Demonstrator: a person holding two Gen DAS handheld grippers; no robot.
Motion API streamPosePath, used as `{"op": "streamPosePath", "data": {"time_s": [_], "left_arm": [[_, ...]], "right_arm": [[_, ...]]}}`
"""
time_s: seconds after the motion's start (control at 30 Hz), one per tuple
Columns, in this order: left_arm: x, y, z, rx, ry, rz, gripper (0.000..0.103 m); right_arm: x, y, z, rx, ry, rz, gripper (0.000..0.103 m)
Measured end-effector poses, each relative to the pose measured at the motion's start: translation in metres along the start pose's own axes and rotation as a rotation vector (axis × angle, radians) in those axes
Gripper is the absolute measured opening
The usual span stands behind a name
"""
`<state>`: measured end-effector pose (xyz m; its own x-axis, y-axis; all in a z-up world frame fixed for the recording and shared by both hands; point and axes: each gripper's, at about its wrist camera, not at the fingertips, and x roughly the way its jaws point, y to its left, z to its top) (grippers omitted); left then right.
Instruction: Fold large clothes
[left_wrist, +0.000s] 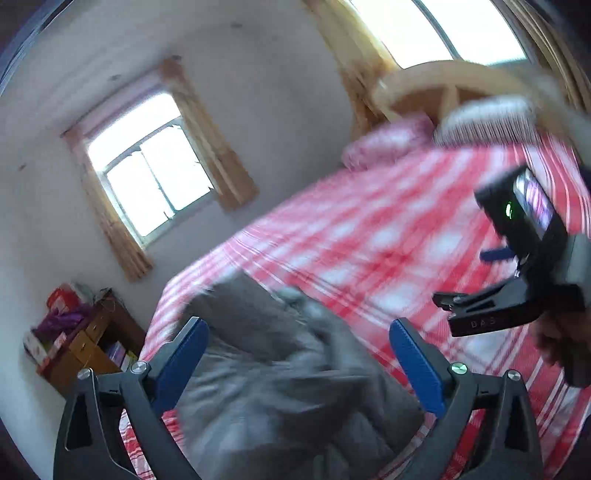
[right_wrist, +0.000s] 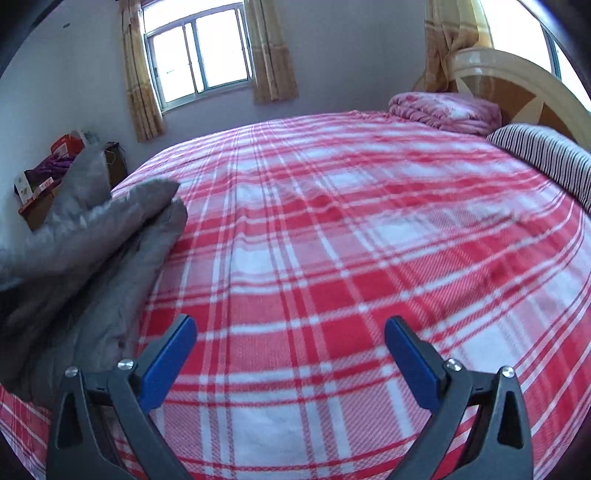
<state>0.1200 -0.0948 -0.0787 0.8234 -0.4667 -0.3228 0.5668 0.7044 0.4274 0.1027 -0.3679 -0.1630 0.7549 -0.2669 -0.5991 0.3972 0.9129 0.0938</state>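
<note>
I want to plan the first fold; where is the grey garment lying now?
The grey garment lies crumpled on the red plaid bed at its left edge in the right wrist view; in the left wrist view it lies under the open left gripper.

Two low views (left tilted) across bed (right_wrist: 332, 229)

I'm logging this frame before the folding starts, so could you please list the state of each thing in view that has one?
Left gripper: jaws open, empty, above the jacket.
Right gripper: jaws open, empty, over the blanket.
Grey jacket: crumpled, unfolded, at the bed's edge.
Plaid blanket: spread flat on the bed.
Pink quilt: folded, by the headboard.
Curtains: drawn open.
</note>
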Motion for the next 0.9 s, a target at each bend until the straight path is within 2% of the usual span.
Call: {"op": "streamPosePath", "data": {"time_s": [0.07,0.13,0.17,0.27,0.37,0.5,0.6,0.67,0.73,0.83,0.9], "left_arm": [[-0.001,0.036,-0.001,-0.081,0.027,0.070,0.099],[0.012,0.076,-0.013,-0.159,0.094,0.186,0.100],[0.026,0.102,-0.024,-0.217,0.154,0.262,0.100],[0.065,0.171,-0.064,-0.434,0.312,0.410,0.100],[0.092,0.215,-0.098,-0.611,0.404,0.492,0.100],[0.125,0.227,-0.117,-0.749,0.469,0.495,0.100],[0.135,0.223,-0.120,-0.785,0.466,0.449,0.100],[0.144,0.220,-0.118,-0.786,0.452,0.426,0.100],[0.151,0.217,-0.115,-0.789,0.445,0.382,0.100],[0.167,0.206,-0.105,-0.775,0.446,0.326,0.100],[0.180,0.189,-0.098,-0.722,0.464,0.296,0.100]], "right_arm": [[-0.006,0.007,0.017,-0.027,-0.010,-0.013,0.090],[-0.012,0.017,0.034,-0.046,-0.016,0.000,0.083],[-0.019,0.029,0.047,-0.063,-0.026,0.012,0.082],[-0.037,0.073,0.082,-0.142,-0.072,0.048,0.076],[-0.041,0.137,0.117,-0.198,-0.066,0.123,0.070],[-0.019,0.220,0.142,-0.283,-0.011,0.115,0.070],[0.012,0.265,0.145,-0.305,0.016,0.071,0.070],[0.037,0.276,0.139,-0.298,0.046,0.059,0.068],[0.054,0.273,0.129,-0.294,0.057,0.021,0.067],[0.079,0.246,0.111,-0.272,0.092,-0.017,0.067],[0.090,0.219,0.101,-0.229,0.104,-0.003,0.067]]}}
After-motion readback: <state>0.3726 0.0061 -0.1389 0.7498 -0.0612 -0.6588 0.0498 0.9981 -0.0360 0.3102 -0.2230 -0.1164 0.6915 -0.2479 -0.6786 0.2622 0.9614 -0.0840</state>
